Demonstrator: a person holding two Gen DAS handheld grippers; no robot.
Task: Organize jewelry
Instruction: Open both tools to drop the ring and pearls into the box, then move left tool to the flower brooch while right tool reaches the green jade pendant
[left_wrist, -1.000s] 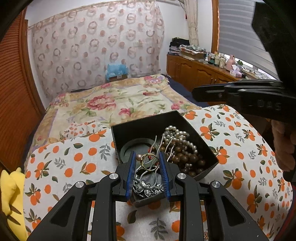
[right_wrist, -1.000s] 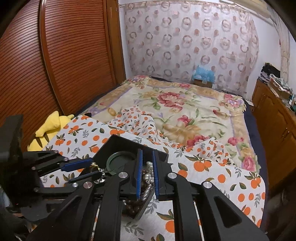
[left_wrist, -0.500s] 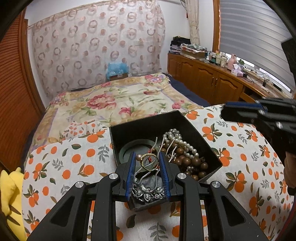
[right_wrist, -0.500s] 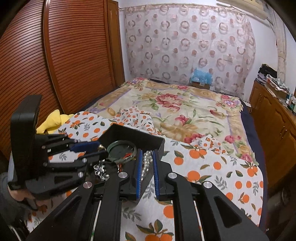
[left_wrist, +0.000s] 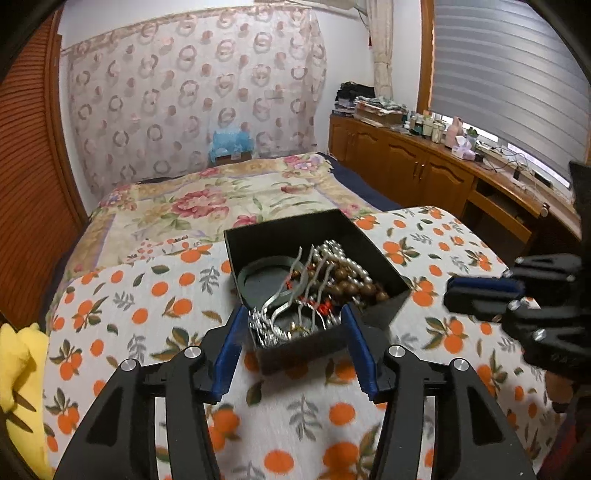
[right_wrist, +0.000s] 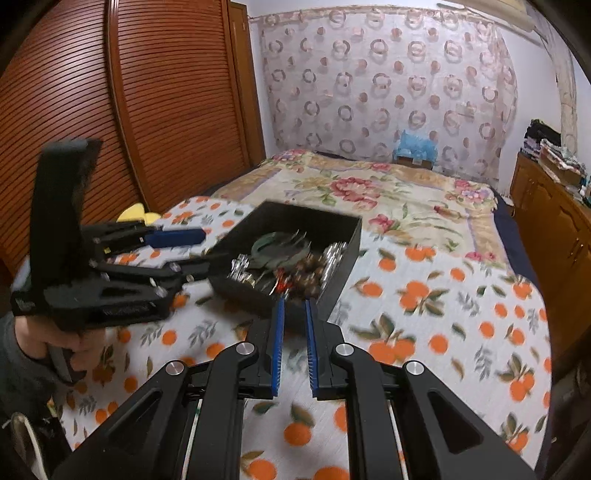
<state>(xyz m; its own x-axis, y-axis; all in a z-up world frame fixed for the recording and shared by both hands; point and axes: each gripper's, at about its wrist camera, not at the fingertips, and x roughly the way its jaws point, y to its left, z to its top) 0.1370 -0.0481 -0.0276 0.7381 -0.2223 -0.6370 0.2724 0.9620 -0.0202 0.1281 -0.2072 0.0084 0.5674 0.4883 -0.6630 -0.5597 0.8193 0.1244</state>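
Change since earlier: left gripper jaws have just been opening, letting go of the silver tangle, which lies in the box's near corner; right gripper has pulled back toward the bed's near edge.
Fingers: left released, pads straddling the corner; right nearly closed, empty.
Jewelry: pearls, brown beads, hair clips all piled inside the black box.
Risk: chain may snag a left pad; lifting away could drag it out or tip the box on soft bedding.
Room: orange-print cloth open right of the box; the grippers sit close together.
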